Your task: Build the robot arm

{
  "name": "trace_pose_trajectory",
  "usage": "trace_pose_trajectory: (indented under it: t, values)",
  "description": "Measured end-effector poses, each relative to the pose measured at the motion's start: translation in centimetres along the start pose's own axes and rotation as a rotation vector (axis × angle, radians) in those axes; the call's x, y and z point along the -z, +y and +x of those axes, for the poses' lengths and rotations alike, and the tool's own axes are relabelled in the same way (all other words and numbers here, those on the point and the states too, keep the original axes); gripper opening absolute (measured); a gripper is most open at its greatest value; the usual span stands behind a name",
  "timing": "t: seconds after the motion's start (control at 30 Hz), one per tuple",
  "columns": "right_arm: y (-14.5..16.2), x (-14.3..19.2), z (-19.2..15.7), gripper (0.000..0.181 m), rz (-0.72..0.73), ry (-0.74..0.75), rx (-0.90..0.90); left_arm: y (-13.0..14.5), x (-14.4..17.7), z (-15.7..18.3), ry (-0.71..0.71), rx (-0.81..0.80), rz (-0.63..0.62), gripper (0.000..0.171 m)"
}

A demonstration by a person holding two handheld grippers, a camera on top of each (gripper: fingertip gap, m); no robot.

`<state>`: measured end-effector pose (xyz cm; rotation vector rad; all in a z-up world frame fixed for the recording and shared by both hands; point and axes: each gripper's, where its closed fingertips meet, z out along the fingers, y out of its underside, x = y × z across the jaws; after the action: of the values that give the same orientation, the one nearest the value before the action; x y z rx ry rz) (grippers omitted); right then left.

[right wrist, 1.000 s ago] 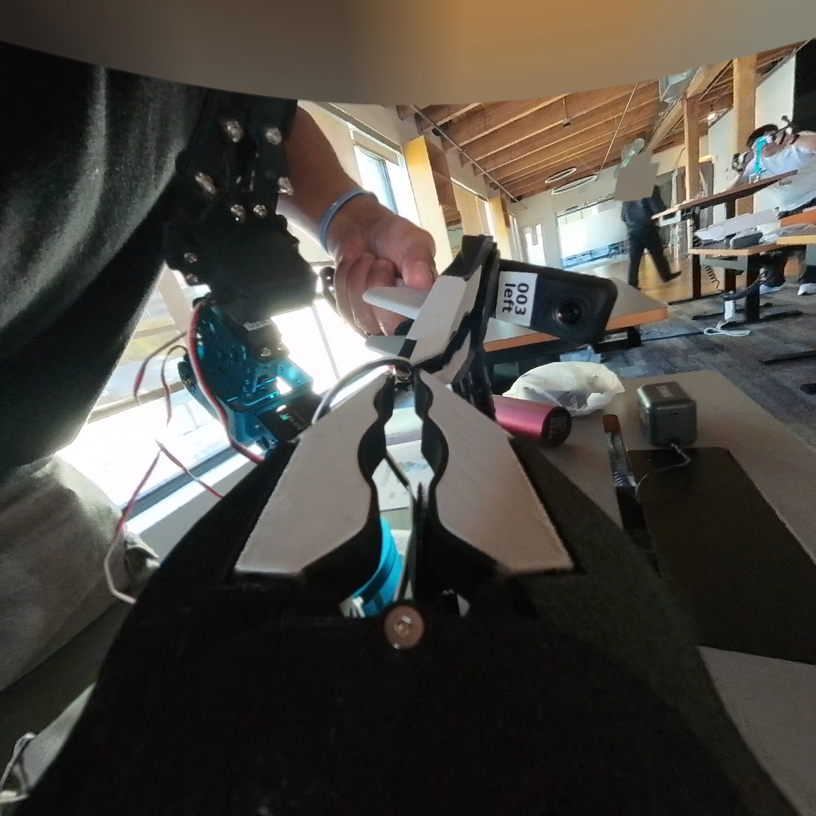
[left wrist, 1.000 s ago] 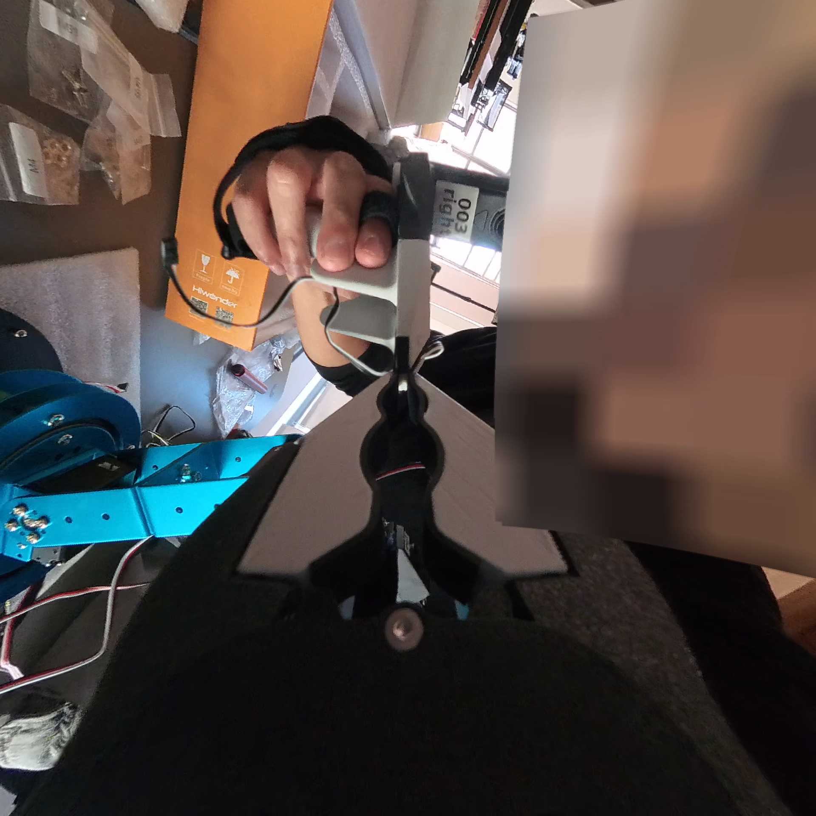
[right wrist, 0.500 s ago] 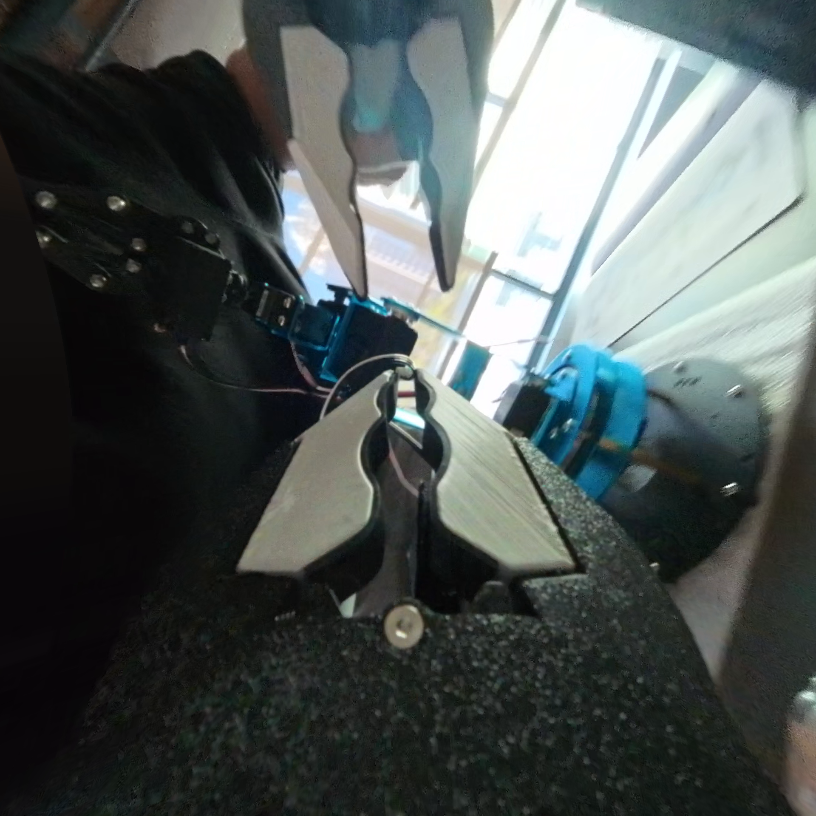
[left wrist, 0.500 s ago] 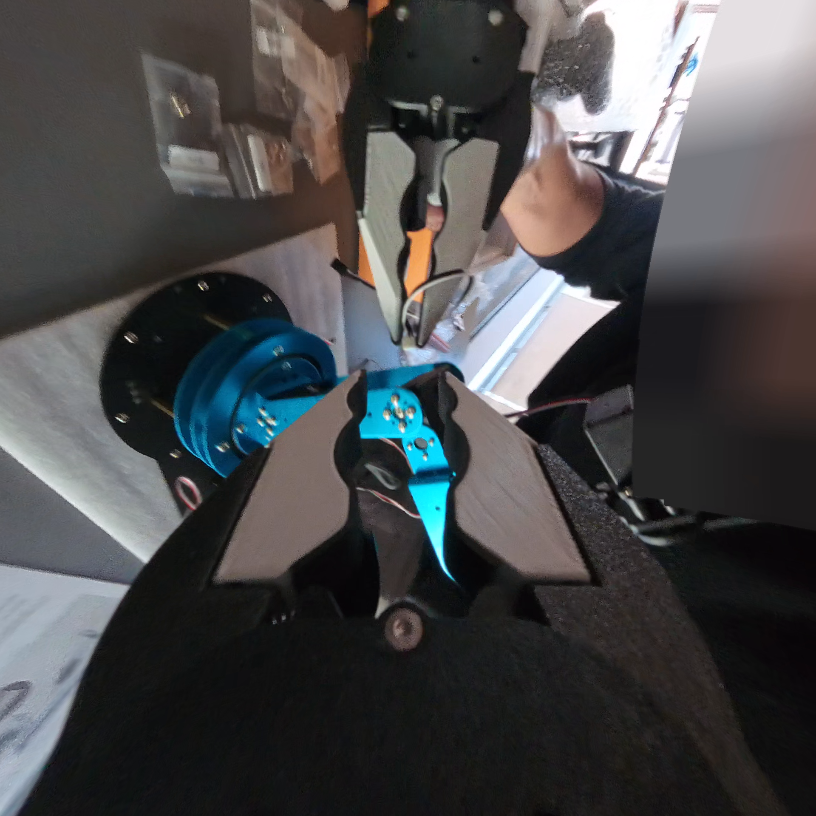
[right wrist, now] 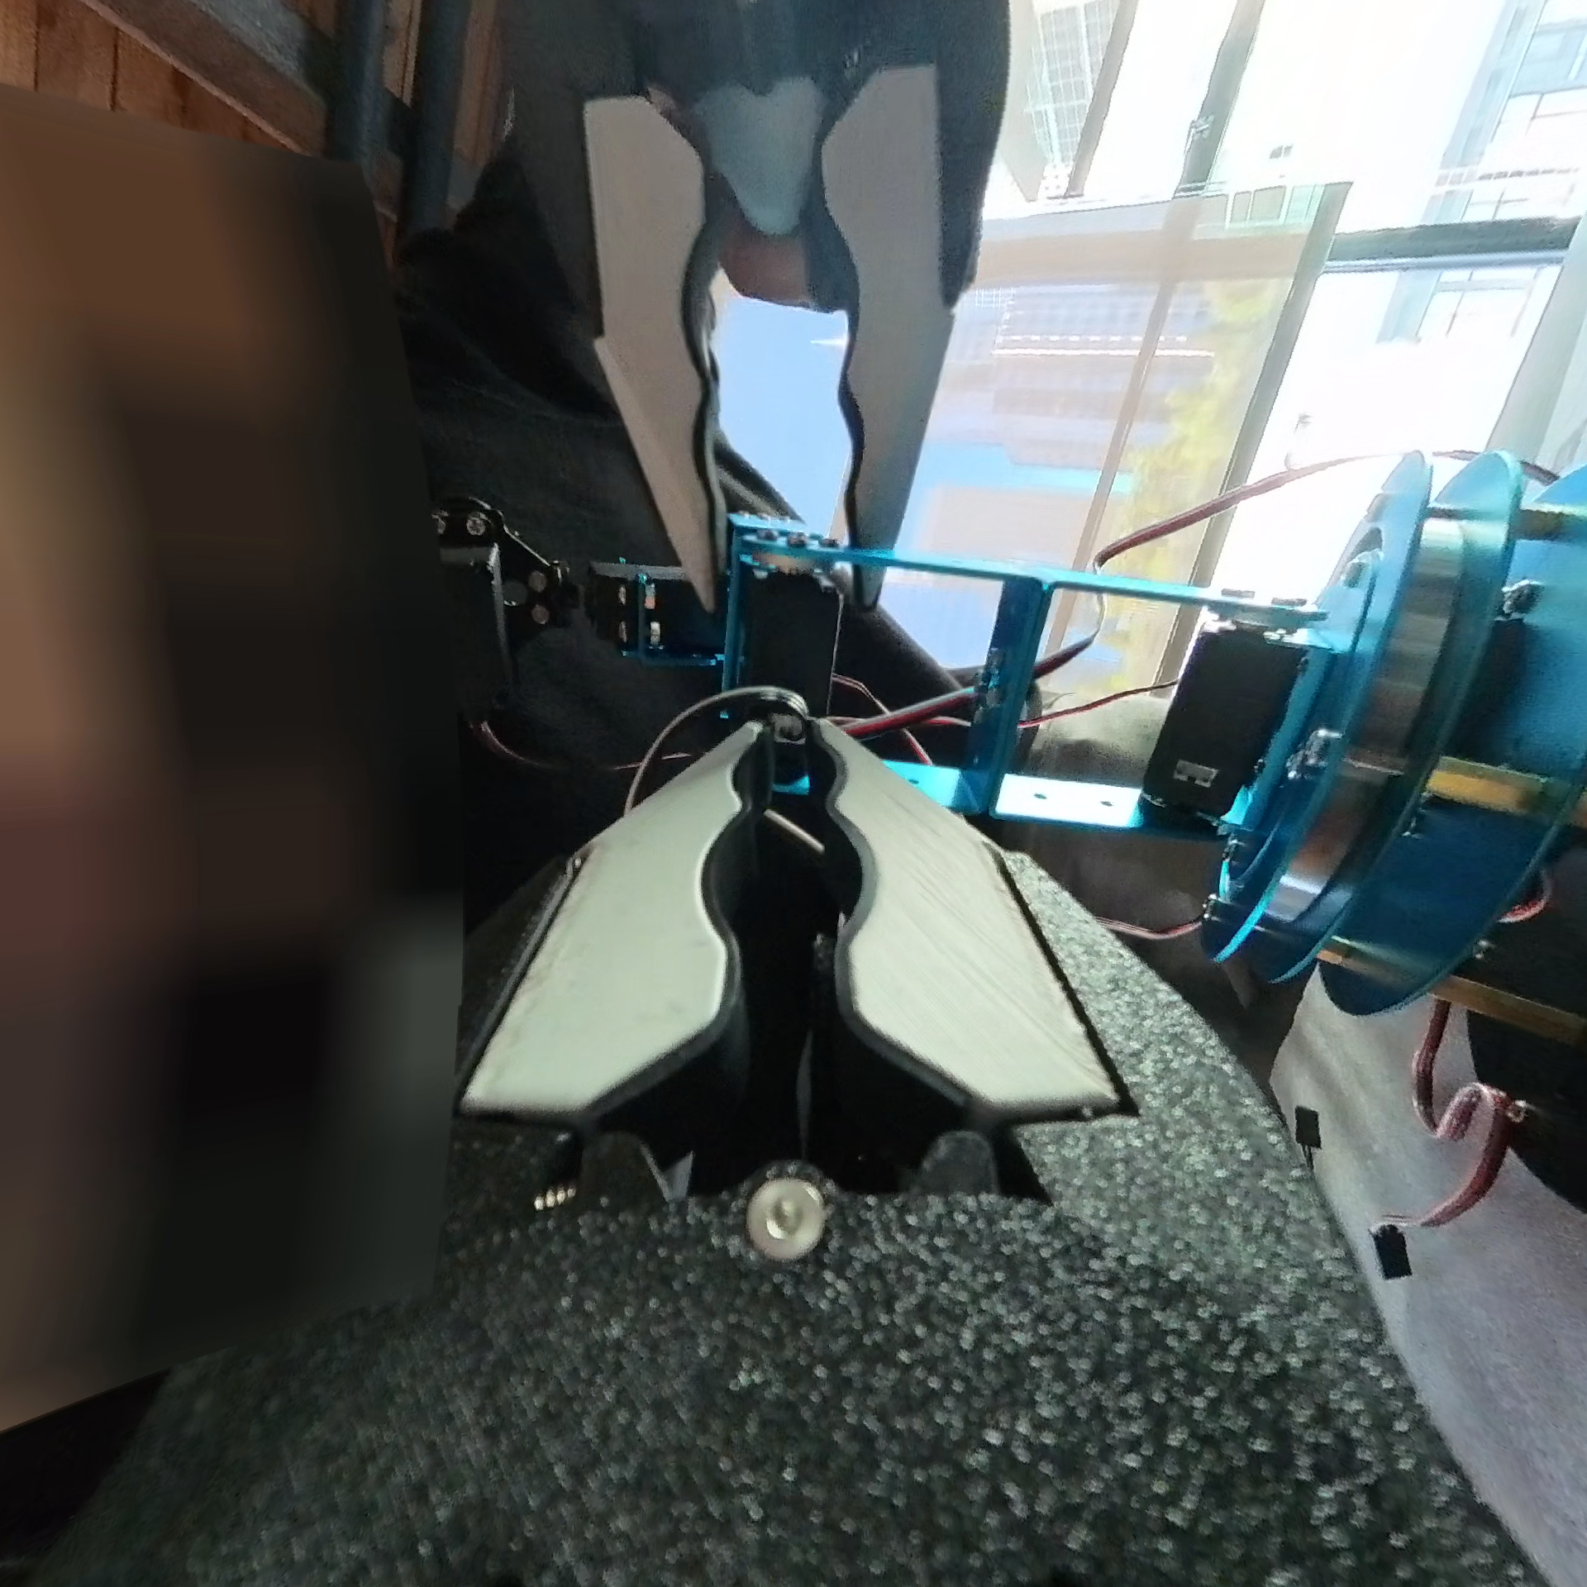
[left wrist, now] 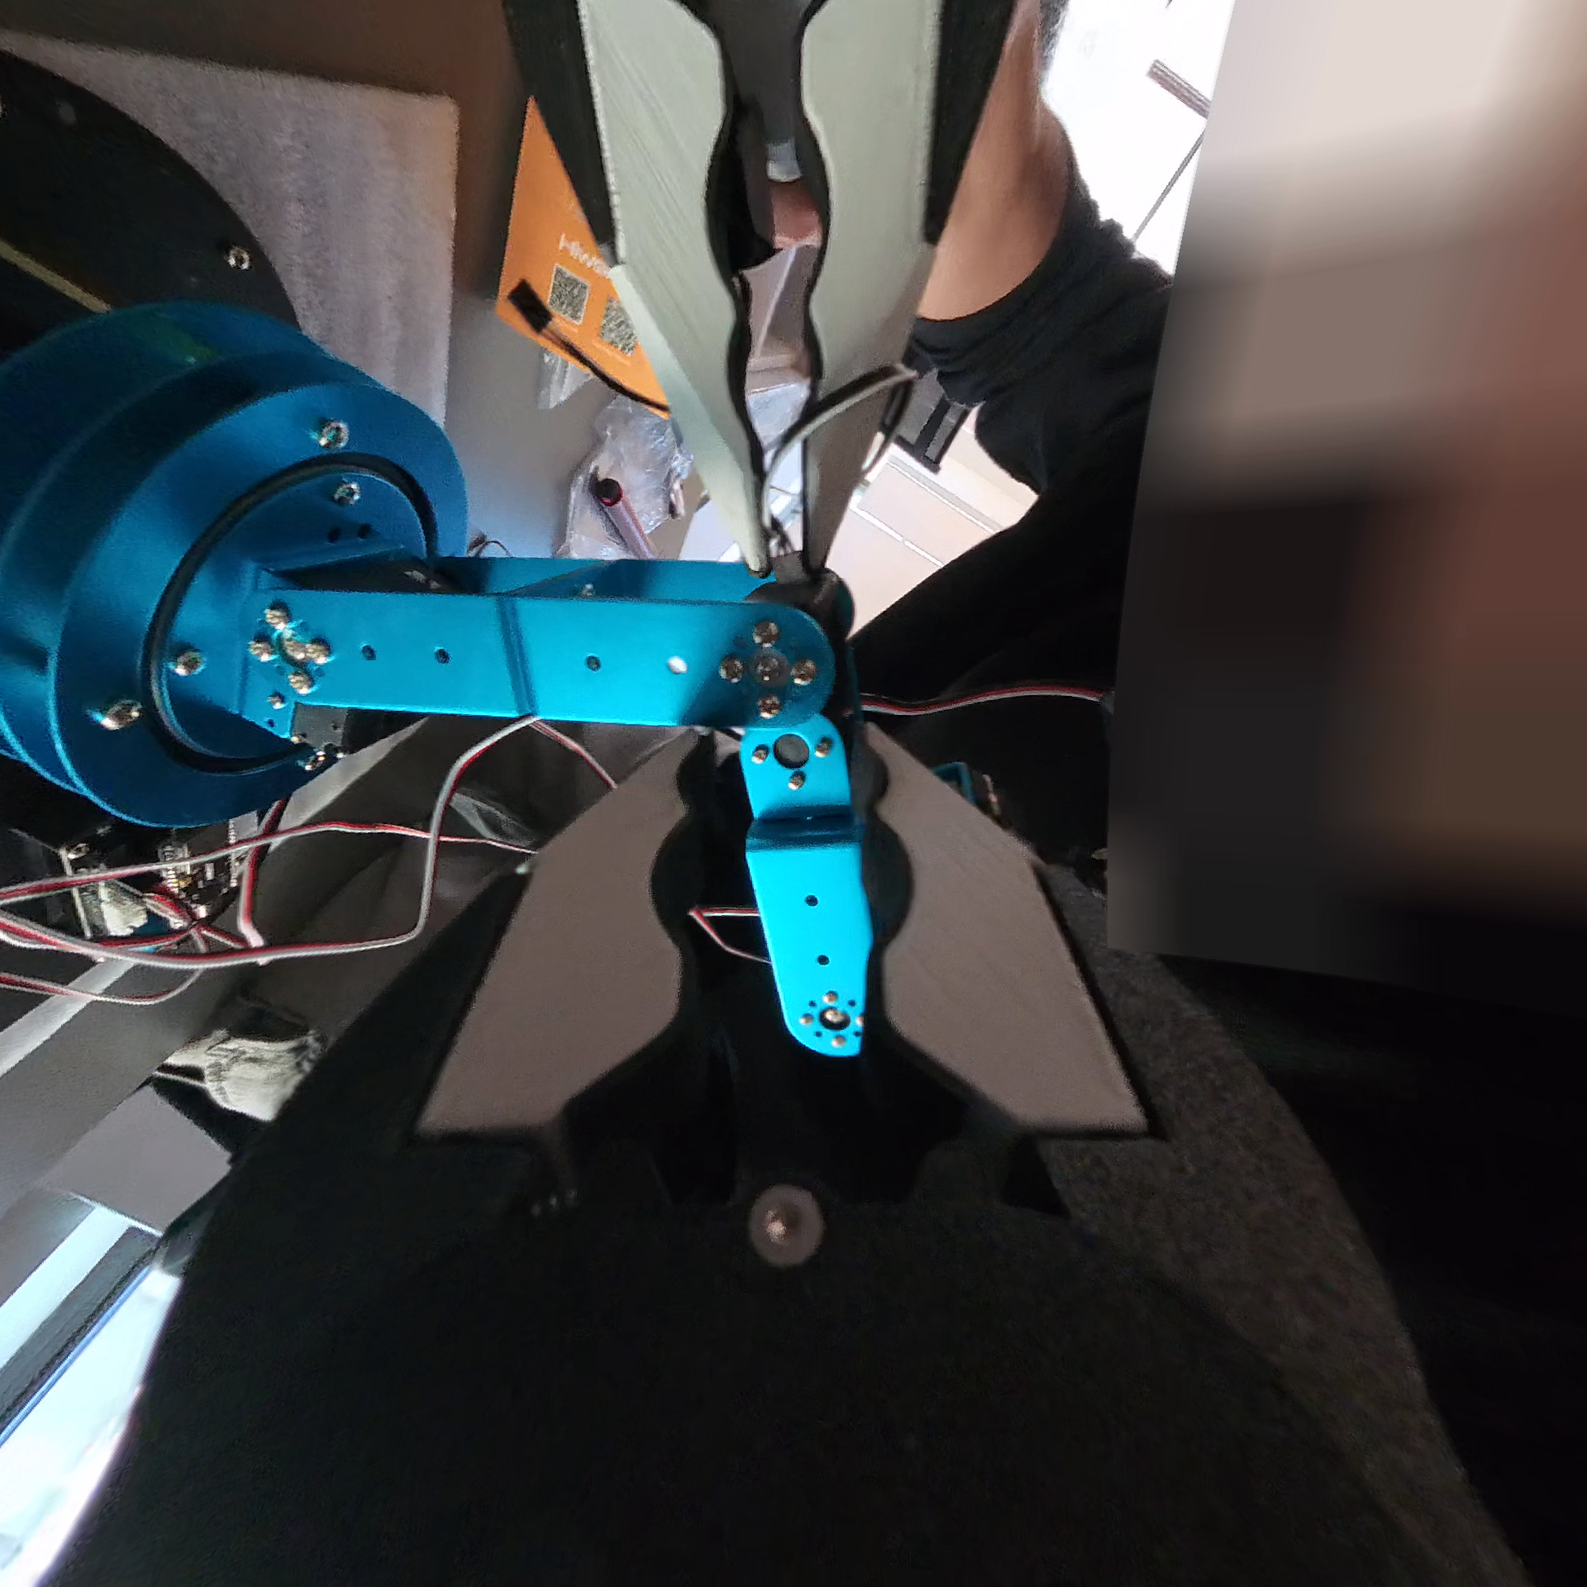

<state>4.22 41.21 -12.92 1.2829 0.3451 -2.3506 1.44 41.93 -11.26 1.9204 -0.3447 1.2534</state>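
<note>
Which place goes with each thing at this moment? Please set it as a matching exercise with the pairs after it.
Things:
1. short blue link
2. servo cable
3. orange box
4. round blue base

Places:
A. pinched at the tips of the right gripper
B. in the background, partly hidden by the right gripper
C. between the fingers of the left gripper
D. at the left edge of the left wrist view, carrying the long blue arm

Pairs: 1-C, 2-A, 3-B, 4-D
</note>
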Motion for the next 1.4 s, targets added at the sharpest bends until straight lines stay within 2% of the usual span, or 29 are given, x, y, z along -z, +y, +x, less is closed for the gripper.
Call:
trace_pose_trajectory:
  t: [0.2,0.37,0.47,0.53,0.6,0.73,0.83,0.97,1.1,1.4]
  values:
    - [0.0,-0.1,0.0,0.006,-0.023,-0.035,-0.077,0.0,-0.2,0.1,0.008,-0.001,0.008,0.022]
    - [0.1,0.0,0.0,0.006,-0.057,0.019,-0.039,0.1,0.2,0.2,-0.006,-0.001,-0.003,0.022]
    - [0.0,0.4,1.0,0.006,-0.048,0.079,-0.006,0.5,1.4,0.1,-0.078,-0.039,-0.065,0.026]
    - [-0.4,0.7,0.8,0.006,-0.022,0.073,0.040,0.2,2.5,0.2,-0.160,-0.104,-0.096,0.026]
    - [-0.5,0.9,1.1,0.006,-0.021,0.132,0.103,-0.6,3.2,0.8,-0.233,-0.185,-0.131,0.026]
    - [-1.5,1.5,-0.5,0.005,0.026,0.106,0.179,-4.6,3.1,2.4,-0.353,-0.445,-0.113,0.022]
    - [-1.4,1.4,-1.9,0.006,0.014,0.075,0.246,-7.0,1.7,4.1,-0.285,-0.620,-0.078,0.022]
    - [-1.7,1.2,-3.0,0.006,0.022,0.044,0.272,-7.5,-0.3,4.4,-0.190,-0.708,-0.099,0.016]
    - [-1.7,1.6,-3.1,0.006,0.019,0.045,0.295,-7.7,-0.8,3.8,-0.187,-0.744,-0.075,0.003]
    - [-2.3,2.6,-4.1,0.003,0.078,-0.025,0.306,-7.2,-0.5,3.8,-0.168,-0.752,-0.061,0.001]
